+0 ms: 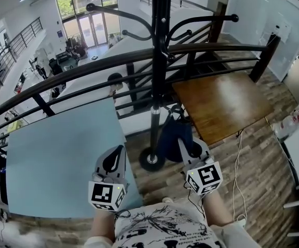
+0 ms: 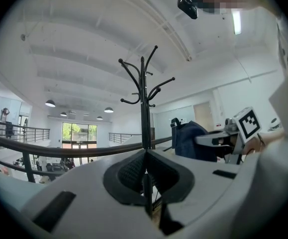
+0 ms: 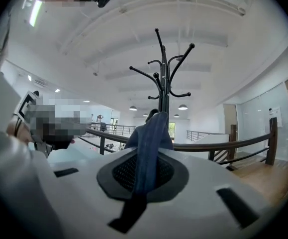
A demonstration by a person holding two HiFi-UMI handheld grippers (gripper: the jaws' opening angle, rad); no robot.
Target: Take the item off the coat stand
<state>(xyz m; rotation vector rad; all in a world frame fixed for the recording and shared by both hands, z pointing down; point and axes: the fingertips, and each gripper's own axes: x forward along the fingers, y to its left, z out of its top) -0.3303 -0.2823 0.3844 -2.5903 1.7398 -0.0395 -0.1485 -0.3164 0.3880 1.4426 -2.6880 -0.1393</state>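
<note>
Right tongs (image 1: 190, 146) are clenched on the strap (image 3: 151, 143) of a dark blue bag (image 1: 169, 134). The bag hangs straight down, just right of the stand (image 1: 156, 87), whose hooks look bare. Left tongs (image 1: 115, 156), clenched and empty, sit left of the pole.

Left white plastic claw (image 1: 117, 151) is held low in front of the torso and points forward. Its jaws are pressed together with nothing between them. Its black-and-white marker cube (image 1: 107, 195) faces up, with the bare left forearm (image 1: 104, 218) behind it. Right white plastic claw (image 1: 190, 144) is alongside, slightly further forward and angled a bit inward. Its jaws are clamped on a strap of the dark blue fabric bag (image 3: 151, 143). Right marker cube (image 1: 205, 177) faces up, bare right forearm (image 1: 216, 211) behind. The two claws are near each other, not touching.
</note>
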